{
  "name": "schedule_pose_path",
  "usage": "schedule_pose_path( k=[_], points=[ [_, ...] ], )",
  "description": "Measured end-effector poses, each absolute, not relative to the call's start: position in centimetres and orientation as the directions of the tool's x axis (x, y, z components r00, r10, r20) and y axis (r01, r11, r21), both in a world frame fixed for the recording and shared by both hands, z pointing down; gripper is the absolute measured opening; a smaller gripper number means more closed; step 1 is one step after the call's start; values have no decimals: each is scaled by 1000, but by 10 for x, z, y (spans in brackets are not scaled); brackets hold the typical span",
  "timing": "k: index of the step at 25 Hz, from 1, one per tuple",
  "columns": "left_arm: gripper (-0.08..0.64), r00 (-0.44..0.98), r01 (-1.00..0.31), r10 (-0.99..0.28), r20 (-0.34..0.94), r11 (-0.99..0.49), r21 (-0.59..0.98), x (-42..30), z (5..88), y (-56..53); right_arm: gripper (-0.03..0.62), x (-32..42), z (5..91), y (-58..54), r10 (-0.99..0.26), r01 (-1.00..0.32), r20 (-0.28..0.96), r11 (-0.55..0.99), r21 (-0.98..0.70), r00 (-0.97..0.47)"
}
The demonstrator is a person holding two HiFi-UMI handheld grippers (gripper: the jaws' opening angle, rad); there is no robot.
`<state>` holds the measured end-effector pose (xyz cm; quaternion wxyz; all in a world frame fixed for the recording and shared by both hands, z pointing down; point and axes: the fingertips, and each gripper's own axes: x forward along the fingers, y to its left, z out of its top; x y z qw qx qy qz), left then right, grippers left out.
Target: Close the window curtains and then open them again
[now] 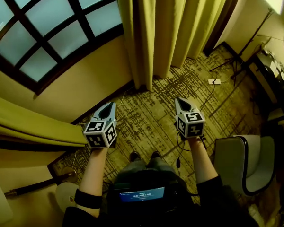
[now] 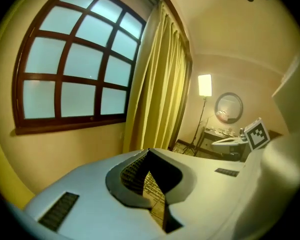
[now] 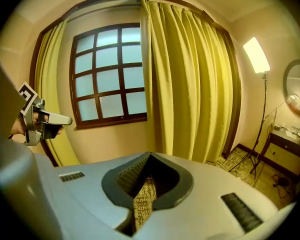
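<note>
While left tongs (image 1: pixel 106 110) and right tongs (image 1: pixel 181 103) sit closed, empty, the pleated yellow fabric curtain (image 1: pixel 170 27) hangs upright ahead. The right tongs are nearer.

Head view steeply down, gripper views share curtain (image 3: pixel 190 84)

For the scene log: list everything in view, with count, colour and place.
window: one, dark brown frame, wall ahead
left curtain: one, yellow, left of window
right curtain: one, yellow, right of window
carpet: one, beige with dark pattern, floor
floor lamp: one, glowing white, far right
mirror: one, dark-rimmed, beside lamp
chair: one, white, person's right
left gripper: one, white, shut, empty
right gripper: one, white, shut, empty
</note>
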<state>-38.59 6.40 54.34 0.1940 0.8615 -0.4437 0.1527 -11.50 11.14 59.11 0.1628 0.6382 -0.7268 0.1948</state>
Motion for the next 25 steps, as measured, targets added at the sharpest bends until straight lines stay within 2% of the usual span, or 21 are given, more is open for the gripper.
schedule_pose_path(
  k=[5, 25],
  points=[
    [1, 589, -797, -674, 445, -574, 185, -386, 551, 57, 9, -113, 601, 114, -853, -993, 509, 104, -56, -118],
    [1, 565, -811, -665, 489, -555, 183, -427, 578, 42, 11, -131, 620, 123, -815, -991, 565, 117, -58, -129]
  ],
)
